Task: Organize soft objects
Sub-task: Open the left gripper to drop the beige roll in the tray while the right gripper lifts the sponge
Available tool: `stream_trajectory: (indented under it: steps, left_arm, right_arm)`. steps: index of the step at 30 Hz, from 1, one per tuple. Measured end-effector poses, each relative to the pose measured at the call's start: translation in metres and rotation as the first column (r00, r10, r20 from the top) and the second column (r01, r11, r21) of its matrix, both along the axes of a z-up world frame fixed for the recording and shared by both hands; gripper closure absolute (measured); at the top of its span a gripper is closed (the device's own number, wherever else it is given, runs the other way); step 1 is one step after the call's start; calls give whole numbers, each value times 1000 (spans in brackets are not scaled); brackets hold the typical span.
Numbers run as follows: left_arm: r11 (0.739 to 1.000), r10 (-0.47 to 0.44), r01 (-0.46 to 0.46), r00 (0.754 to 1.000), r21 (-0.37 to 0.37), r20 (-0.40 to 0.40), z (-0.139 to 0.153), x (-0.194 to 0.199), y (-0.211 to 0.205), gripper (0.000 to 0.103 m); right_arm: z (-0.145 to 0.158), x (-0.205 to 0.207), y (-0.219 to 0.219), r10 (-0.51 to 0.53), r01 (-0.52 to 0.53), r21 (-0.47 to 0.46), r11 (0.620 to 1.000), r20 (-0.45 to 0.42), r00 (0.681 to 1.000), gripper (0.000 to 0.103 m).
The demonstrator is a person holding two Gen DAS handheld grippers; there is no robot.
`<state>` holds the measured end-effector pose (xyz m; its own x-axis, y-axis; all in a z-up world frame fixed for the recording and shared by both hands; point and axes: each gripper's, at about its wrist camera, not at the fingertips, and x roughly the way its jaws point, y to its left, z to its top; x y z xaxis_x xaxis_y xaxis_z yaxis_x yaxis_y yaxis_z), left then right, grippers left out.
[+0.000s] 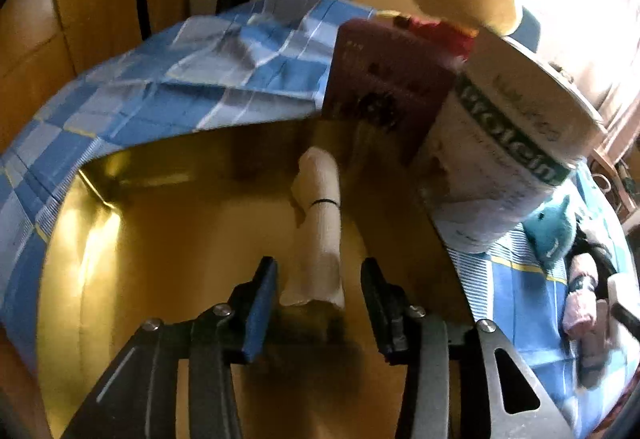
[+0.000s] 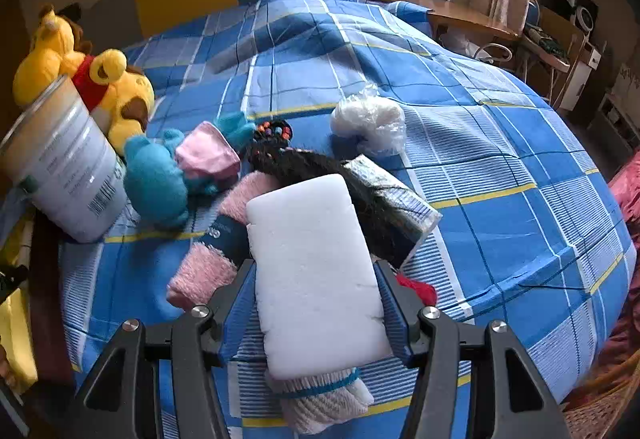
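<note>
In the left wrist view a cream rolled cloth (image 1: 320,231) with a thin black band lies on the floor of a yellow container (image 1: 160,279). My left gripper (image 1: 318,279) is open around its near end, and the pads stand apart from it. In the right wrist view my right gripper (image 2: 314,279) is shut on a white foam block (image 2: 316,271) held above the blue checked bedcover (image 2: 500,179). Under the block lie a pink fluffy roll (image 2: 208,271) with a dark band and a white knitted roll (image 2: 324,399) with a blue band.
A white protein tub (image 2: 68,167), a yellow bear plush (image 2: 116,95), a blue plush (image 2: 156,179), a pink sock (image 2: 208,155), a black beaded braid (image 2: 304,163), a tissue pack (image 2: 392,195) and bagged white stuffing (image 2: 368,119) lie on the bed. A maroon booklet (image 1: 384,79) leans by the container.
</note>
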<state>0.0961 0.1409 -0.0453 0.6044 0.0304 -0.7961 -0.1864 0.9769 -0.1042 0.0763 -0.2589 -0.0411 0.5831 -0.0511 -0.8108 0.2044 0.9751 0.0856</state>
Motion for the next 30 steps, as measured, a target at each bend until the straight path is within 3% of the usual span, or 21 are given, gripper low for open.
stream_trajectory:
  steps: [3,8,12,21,30]
  left_arm:
    - [1000,-13,12,999,29,40,11,-15,-2,43]
    - [996,-39,31,994,80,99,28,-37,-5,35]
    - [997,-42,31,989,76,141,41,-52,-4,29]
    - [993,-75,56,979,105,188,58,-76,-7,27]
    - [991,-92,70,976,116,195,61,-86,1,27]
  right_arm:
    - [3,-1,-2,-5,4,21,1000,19,1000,45]
    - [4,-1,-3,-14,13,35,999,29,999,45]
    - [5,-2,-5,-28,27,34,999,36,999,45]
    - [14,-9,-13,-68,61,76,995,95,993,45]
    - [32,21,-7,-50,41,126,991,71,996,45]
